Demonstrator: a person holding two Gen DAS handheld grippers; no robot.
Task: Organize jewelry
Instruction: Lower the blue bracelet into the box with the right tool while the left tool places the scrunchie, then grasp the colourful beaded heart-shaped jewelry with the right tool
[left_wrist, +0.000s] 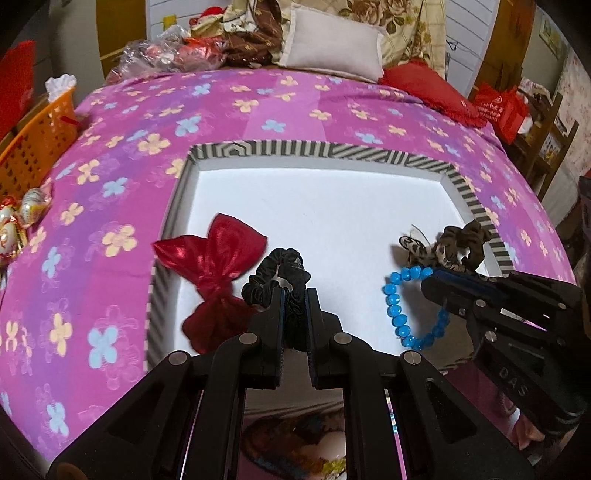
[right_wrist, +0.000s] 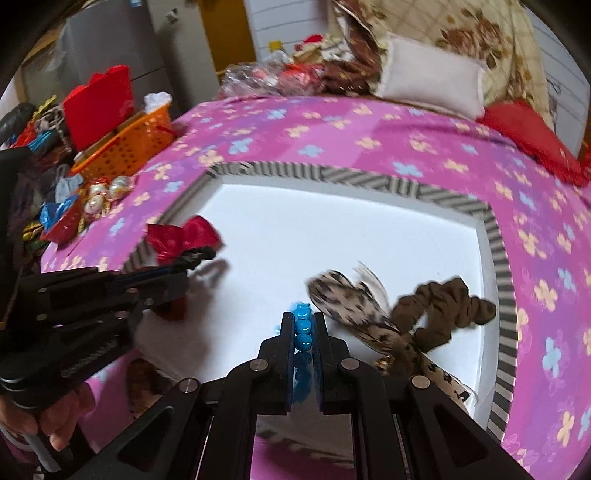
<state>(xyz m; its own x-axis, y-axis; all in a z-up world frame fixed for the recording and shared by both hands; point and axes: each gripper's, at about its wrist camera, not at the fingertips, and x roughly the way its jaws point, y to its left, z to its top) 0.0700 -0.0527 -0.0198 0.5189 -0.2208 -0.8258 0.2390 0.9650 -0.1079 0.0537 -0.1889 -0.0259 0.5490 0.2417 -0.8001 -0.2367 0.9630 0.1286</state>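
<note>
A shallow white tray with a striped rim (left_wrist: 266, 149) (right_wrist: 369, 181) lies on the purple flowered bed. My left gripper (left_wrist: 294, 295) is shut on a black scrunchie (left_wrist: 275, 275) over the tray's near left part. A red bow (left_wrist: 218, 273) (right_wrist: 184, 236) drapes over the left rim. My right gripper (right_wrist: 303, 321) (left_wrist: 430, 282) is shut on a blue bead bracelet (right_wrist: 303, 328) (left_wrist: 397, 314). A leopard-print bow (right_wrist: 354, 306) (left_wrist: 417, 249) and a brown scrunchie (right_wrist: 443, 306) (left_wrist: 465, 240) lie at the tray's right side.
An orange basket (left_wrist: 33, 147) (right_wrist: 129, 144) and foil-wrapped trinkets (right_wrist: 103, 195) sit at the bed's left edge. A grey pillow (left_wrist: 332, 40), a red cushion (left_wrist: 428, 88) and piled bedding lie at the far end.
</note>
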